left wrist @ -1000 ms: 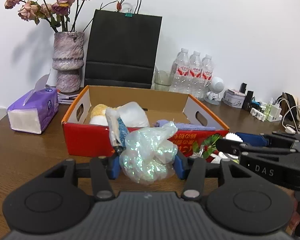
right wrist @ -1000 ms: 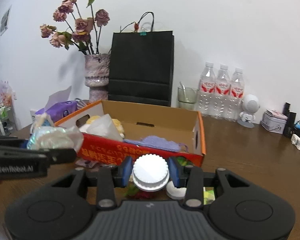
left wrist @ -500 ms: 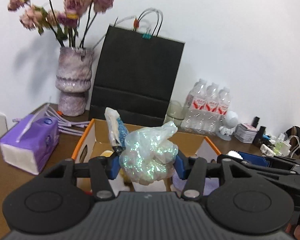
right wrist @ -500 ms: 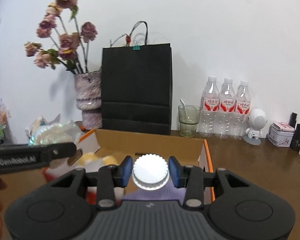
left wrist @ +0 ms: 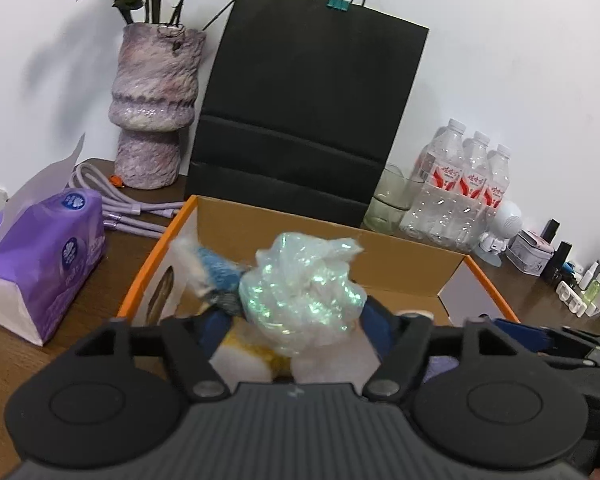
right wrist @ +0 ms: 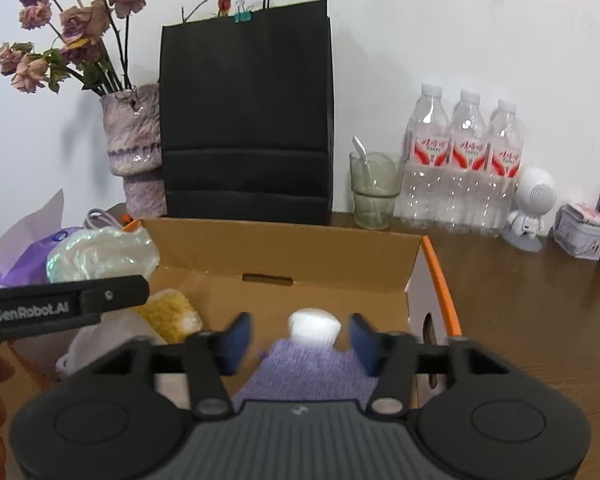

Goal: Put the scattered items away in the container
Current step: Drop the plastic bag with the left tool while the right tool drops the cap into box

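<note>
We hold the iridescent bag [left wrist: 304, 292] pinched in our left gripper [left wrist: 296, 324] above the cardboard box [left wrist: 412, 264]; our right gripper [right wrist: 298, 340] gapes wide, the white cap [right wrist: 314, 326] lying on the purple cloth [right wrist: 308, 376] inside.

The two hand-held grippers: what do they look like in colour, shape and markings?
Both have a black ribbed body with two round discs, black linkage arms with silver pivots, and blue finger pads. The left hand-held gripper, seen from the side, bears white "GenRobot.AI" lettering. The right hand-held gripper looks the same. No cables show.
</note>
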A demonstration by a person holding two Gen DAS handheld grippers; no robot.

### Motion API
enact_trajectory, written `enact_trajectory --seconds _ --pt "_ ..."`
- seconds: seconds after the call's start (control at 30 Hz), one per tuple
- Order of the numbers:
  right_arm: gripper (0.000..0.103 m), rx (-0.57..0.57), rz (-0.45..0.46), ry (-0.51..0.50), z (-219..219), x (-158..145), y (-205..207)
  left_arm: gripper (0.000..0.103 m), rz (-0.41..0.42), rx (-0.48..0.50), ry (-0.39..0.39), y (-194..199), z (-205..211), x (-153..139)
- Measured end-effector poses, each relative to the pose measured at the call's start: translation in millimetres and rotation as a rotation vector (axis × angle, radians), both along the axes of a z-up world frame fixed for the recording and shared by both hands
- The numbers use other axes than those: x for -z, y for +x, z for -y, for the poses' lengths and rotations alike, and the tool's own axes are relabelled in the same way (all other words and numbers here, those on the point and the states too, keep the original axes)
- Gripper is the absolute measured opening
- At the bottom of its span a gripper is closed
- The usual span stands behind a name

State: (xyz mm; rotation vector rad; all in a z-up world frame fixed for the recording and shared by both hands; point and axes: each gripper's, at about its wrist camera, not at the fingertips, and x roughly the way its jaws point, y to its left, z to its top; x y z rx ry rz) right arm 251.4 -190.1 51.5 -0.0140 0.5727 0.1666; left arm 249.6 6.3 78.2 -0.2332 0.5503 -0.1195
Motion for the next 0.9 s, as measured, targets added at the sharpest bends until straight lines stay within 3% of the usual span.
enact_trajectory --seconds 0.13,0.27,0.4,0.63,0.9 --pt "0.090 0.007 0.022 -0.031 -2.9 -3.5 -6.5 0.103 0.017 -0.002 0.004 -5.4 -3.6 -7.3" --pt "0.103 0.010 0.027 -0.013 0.3 -10.1 -11.9 0.103 0.052 0.000 0.065 -15.8 1.8 -16.9" --pt "0.103 0.007 0.022 -0.007 2.6 -11.4 -16.3 0.103 0.069 0.000 0.097 -22.5 5.3 -19.4" --pt "0.103 0.010 0.023 -0.008 7.2 -14.2 -25.2 0.103 0.090 -0.013 0.084 -34.7 -1.2 -27.0" --pt "0.103 -0.002 0.072 0.011 36.0 -26.9 -70.2 0.103 0.070 0.018 0.074 -69.2 -11.2 -30.4"
